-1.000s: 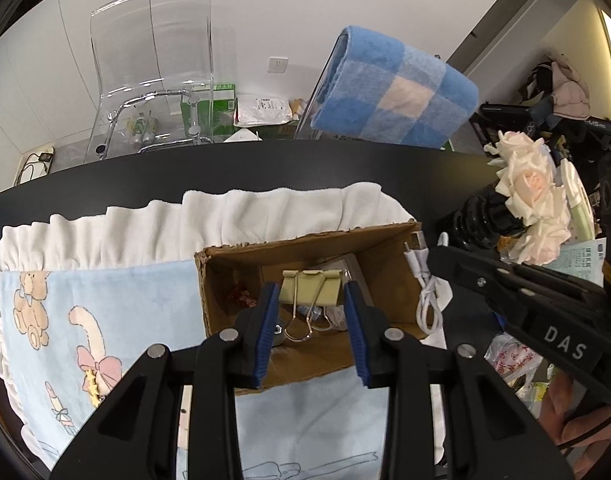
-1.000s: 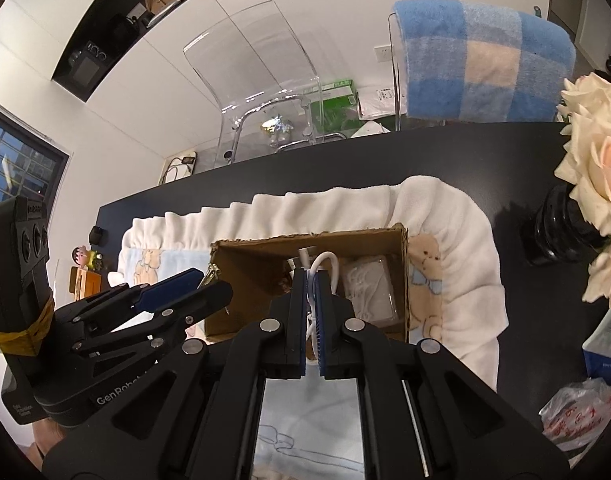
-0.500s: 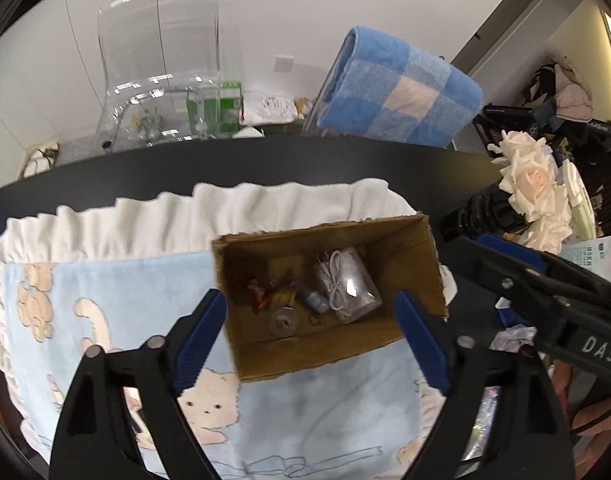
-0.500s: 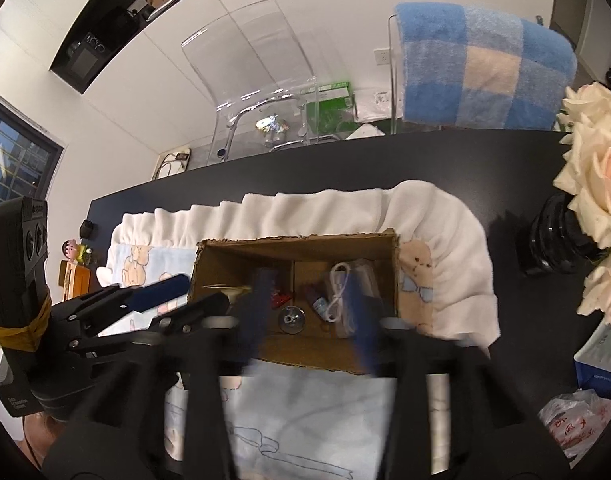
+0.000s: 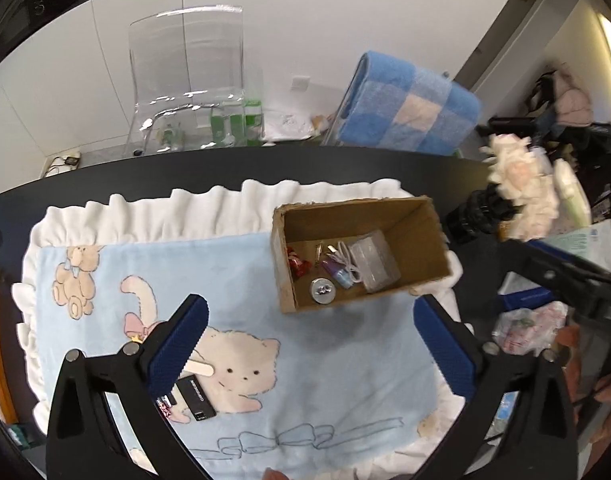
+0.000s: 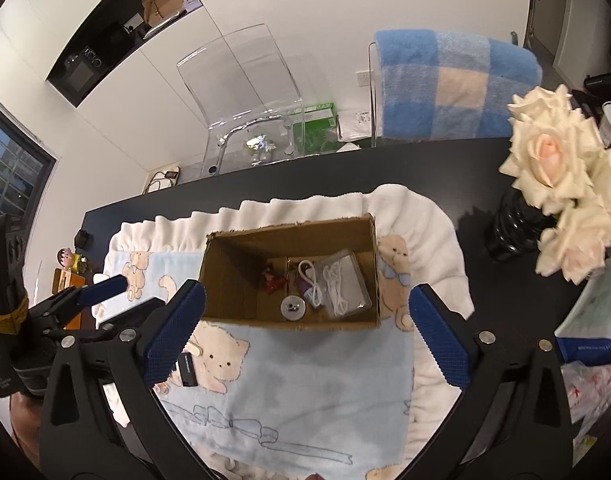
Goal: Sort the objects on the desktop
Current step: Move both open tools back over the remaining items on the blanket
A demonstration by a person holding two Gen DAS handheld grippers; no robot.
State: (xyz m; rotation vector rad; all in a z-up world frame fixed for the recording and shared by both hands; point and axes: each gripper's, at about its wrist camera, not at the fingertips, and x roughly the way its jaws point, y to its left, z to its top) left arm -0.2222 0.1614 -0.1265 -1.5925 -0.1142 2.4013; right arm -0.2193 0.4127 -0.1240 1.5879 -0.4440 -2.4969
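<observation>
A brown cardboard box stands on a light blue cartoon blanket. Inside lie a clear plastic case, a white cable, a round metal piece, a red item and a small purple-blue item. A black USB stick and a wooden stick lie on the blanket near the left fingers. My left gripper is open and empty, raised above the blanket before the box. My right gripper is open and empty, above the box's near wall.
A black vase with cream roses stands right of the box. Plastic bags and packets lie at the right. The black table carries the blanket. A clear chair and a blue checked towel are behind.
The left gripper released a binder clip and opened wide; the right gripper released the white cable and opened. Both pulled back and up from the box.
</observation>
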